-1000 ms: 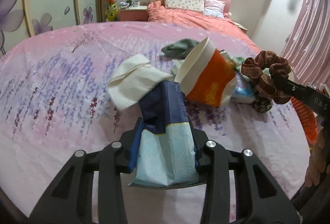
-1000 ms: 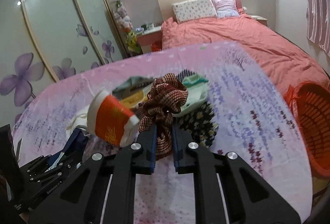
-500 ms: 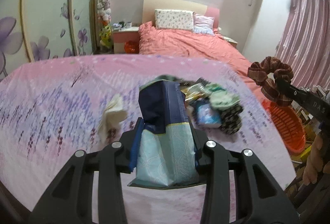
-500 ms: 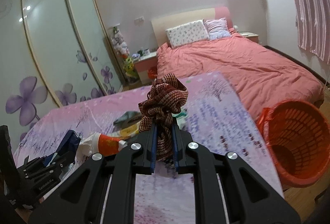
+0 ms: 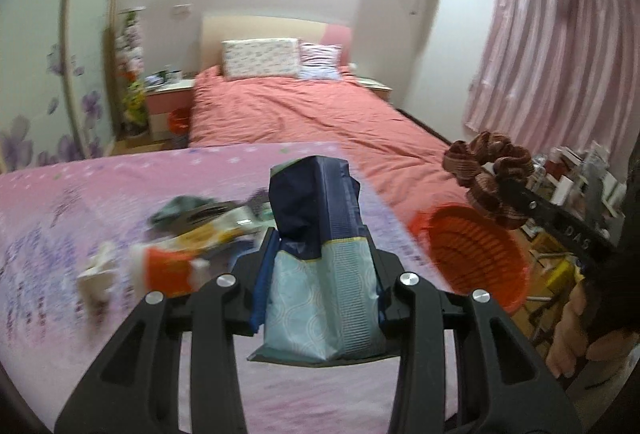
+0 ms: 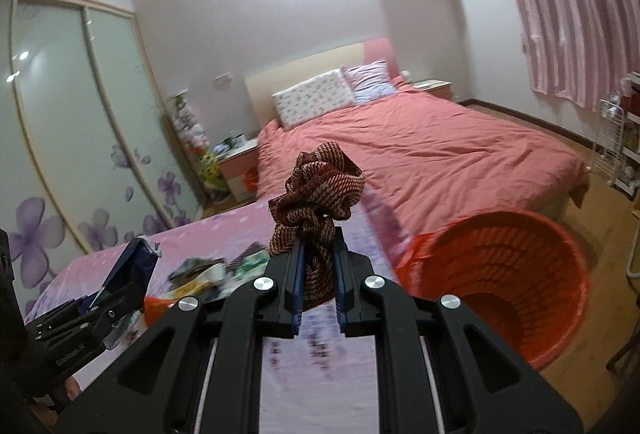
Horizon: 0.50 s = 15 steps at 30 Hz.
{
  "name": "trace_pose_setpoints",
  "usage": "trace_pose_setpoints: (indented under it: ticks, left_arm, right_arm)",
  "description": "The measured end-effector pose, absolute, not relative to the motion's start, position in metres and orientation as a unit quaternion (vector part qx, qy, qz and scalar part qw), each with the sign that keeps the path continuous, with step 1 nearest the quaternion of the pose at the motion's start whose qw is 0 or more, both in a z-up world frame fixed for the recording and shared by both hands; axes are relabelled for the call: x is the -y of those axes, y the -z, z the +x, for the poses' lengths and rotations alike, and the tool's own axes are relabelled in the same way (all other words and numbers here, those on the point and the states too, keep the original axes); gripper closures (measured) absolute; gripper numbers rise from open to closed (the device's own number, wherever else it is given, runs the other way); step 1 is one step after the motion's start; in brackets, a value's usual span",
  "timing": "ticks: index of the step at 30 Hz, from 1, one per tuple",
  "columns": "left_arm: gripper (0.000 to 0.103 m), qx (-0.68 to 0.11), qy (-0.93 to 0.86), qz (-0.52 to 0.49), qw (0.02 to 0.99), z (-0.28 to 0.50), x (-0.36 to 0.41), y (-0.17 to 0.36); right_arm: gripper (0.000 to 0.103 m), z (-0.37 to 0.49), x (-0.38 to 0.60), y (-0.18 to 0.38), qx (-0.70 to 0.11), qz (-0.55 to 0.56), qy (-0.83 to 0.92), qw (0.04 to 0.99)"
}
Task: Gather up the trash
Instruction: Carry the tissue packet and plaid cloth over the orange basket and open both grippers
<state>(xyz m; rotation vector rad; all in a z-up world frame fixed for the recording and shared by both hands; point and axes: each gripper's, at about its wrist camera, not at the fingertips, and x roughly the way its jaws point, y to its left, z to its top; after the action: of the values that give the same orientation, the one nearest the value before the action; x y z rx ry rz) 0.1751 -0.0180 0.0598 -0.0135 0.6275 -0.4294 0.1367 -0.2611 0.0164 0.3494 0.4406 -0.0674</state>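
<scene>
Two loads are up in the air at once, and the drop turns on where the orange basket (image 6: 516, 274) lies from each: in the right wrist view it sits on the floor at about 4 o'clock from the right gripper (image 6: 317, 266), its wide mouth tipped toward the camera, just past the edge of the pink floral bedspread (image 6: 208, 238). In the left wrist view the same basket (image 5: 476, 254) lies at roughly 3 o'clock from the left gripper (image 5: 320, 258), so the right hand looks the nearer of the two. Room over the rim appears open; the bedspread's edge and a cluttered shelf at 3 o'clock are the nearest things to clear. Left on the bedspread at 9 o'clock is a blurred heap of wrappers (image 5: 192, 234), including an orange-and-white packet (image 5: 168, 270). Clamped upright between the left jaws is a navy and pale-blue tissue pack (image 5: 320, 262), its long axis pointing away from the camera. Smallest, a brown striped scrunchie (image 6: 318, 194) is pinched in the closed right jaws, bunching above them.
</scene>
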Motion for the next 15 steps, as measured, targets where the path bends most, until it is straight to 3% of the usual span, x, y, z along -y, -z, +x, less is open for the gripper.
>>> trace_pose_setpoints:
  ticks: [15]
  left_arm:
    - [0.064,-0.326,0.365,0.050,0.871,0.193,0.228,-0.023]
  right_arm:
    - [0.090,0.126,0.364,0.019,-0.225,0.218,0.129,0.941]
